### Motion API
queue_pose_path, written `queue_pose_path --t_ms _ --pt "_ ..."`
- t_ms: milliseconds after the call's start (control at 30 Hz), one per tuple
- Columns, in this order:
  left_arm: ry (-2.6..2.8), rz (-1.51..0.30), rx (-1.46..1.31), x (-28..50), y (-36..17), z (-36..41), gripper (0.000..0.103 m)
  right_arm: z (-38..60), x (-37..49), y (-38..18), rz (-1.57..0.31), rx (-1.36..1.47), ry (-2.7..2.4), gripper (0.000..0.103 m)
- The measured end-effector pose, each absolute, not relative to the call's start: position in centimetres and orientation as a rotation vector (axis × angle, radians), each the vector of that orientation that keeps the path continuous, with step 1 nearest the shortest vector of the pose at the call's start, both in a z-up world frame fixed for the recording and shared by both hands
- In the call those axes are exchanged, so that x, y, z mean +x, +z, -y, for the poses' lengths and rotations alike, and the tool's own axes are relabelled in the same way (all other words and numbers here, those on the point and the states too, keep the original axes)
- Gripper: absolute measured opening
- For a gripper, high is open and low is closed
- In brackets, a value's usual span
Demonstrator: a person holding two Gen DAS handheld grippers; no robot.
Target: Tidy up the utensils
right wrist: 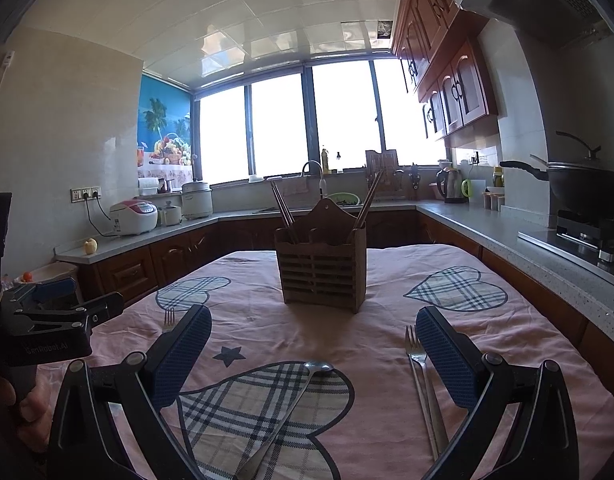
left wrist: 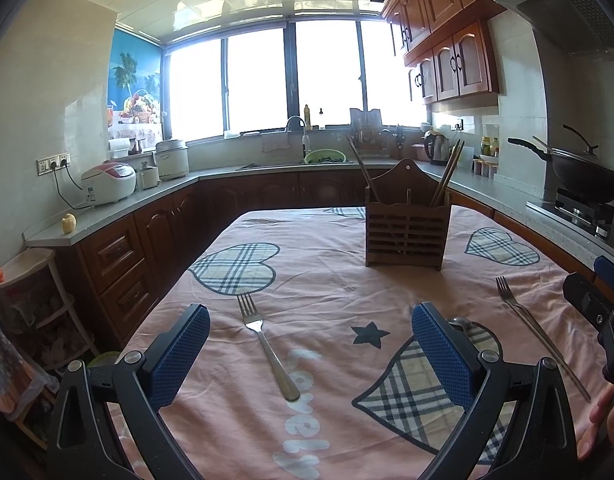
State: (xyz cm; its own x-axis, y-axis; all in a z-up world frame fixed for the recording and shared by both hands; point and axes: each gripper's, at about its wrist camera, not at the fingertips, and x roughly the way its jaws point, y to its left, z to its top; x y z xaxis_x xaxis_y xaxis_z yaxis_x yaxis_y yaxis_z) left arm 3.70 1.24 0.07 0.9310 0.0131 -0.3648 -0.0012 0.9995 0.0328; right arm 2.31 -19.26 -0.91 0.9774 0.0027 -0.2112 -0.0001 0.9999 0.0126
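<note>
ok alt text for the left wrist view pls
The open left gripper hovers over a pink tablecloth with plaid hearts, its blue-padded fingers straddling a short steel fork. A slatted wooden utensil holder holding dark chopsticks stands behind; a spoon bowl and a long-handled fork lie to the right.

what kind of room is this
A home kitchen, most likely. A wok sits on a gas stove, a rice cooker stands on the counter, and a sink faucet is under the window. Both grippers hover open over a cloth-covered table.
</note>
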Motion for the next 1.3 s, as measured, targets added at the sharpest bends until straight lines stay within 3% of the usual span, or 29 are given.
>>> queue_pose_path --t_ms 1300 --pt "-0.001 -0.358 0.034 3.4 0.5 -0.6 0.102 19.0 2.3 0.6 -0.189 0.007 0.022 0.103"
